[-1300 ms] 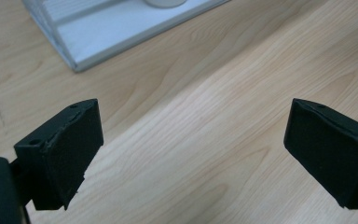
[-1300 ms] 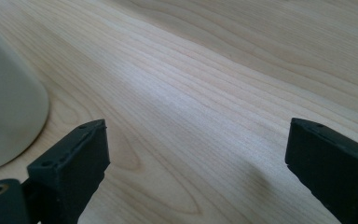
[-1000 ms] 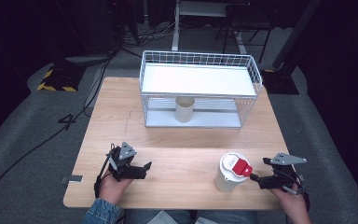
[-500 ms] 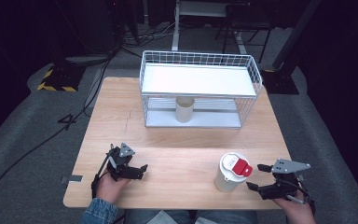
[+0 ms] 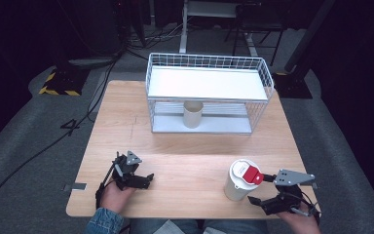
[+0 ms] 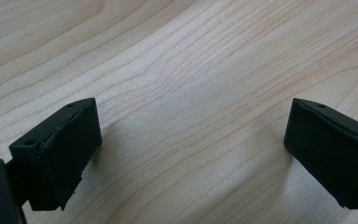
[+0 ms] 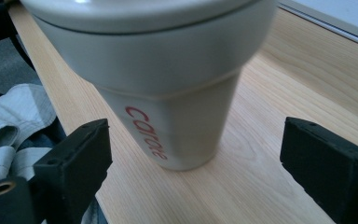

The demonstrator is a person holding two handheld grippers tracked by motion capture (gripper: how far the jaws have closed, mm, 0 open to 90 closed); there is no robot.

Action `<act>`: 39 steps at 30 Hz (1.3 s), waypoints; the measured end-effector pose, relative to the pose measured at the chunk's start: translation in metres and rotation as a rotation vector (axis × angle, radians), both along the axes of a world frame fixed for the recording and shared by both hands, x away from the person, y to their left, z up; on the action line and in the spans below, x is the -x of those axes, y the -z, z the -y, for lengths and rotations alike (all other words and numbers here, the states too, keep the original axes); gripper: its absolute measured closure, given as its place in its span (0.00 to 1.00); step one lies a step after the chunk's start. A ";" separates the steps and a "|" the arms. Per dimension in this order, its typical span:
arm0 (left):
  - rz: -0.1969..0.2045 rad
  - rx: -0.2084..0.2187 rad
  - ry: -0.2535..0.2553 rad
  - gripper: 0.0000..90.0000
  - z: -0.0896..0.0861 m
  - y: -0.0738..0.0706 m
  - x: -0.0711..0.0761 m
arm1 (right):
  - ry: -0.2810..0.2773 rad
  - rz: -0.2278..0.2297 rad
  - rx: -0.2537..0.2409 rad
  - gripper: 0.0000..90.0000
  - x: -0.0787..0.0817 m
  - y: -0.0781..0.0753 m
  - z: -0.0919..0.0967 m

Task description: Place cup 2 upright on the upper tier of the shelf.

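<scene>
A white lidded cup point(image 5: 234, 189) with a red tab point(image 5: 253, 174) on its lid stands upright near the table's front right. My right gripper point(image 5: 262, 189) sits just to its right, and its jaws have just been opening. In the right gripper view the cup point(image 7: 177, 93), with red lettering, stands close ahead of the right gripper point(image 7: 196, 144), and neither pad touches it. At the front left, my left gripper point(image 5: 148, 180) rests low over the wood. In its own view the left gripper point(image 6: 191, 140) is open wide with only bare wood between the jaws.
A white wire rack point(image 5: 263, 78) with a white shelf stands at the back of the wooden table point(image 5: 185, 151). A beige cup point(image 5: 193, 114) stands under that shelf. A light sleeve point(image 7: 9, 121) shows past the table's near edge.
The right gripper has drawn back from the cup's lid toward the table's near edge, and its jaws have spread apart. The left gripper and the cup have stayed where they were.
</scene>
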State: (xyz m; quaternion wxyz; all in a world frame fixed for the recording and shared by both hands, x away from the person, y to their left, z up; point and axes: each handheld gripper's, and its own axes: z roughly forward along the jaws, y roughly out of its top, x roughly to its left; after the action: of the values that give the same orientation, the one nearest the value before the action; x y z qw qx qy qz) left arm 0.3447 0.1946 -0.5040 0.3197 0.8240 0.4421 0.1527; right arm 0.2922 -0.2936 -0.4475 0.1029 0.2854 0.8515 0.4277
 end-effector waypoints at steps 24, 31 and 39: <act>0.018 0.002 -0.009 0.04 -0.006 0.002 0.005 | -0.039 0.029 -0.115 0.08 -0.015 0.018 -0.028; 0.013 0.006 -0.020 0.05 -0.005 0.002 0.008 | -0.057 0.047 -0.166 0.09 -0.017 0.023 -0.027; 0.011 0.007 -0.019 0.05 -0.005 0.001 0.008 | -0.060 0.087 -0.167 0.10 -0.017 0.028 -0.033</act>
State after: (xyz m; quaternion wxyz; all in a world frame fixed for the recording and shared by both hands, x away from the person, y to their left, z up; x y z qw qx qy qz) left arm 0.3366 0.1998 -0.5055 0.3235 0.8178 0.4487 0.1589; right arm 0.3094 -0.2605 -0.4758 0.1026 0.2484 0.8159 0.5120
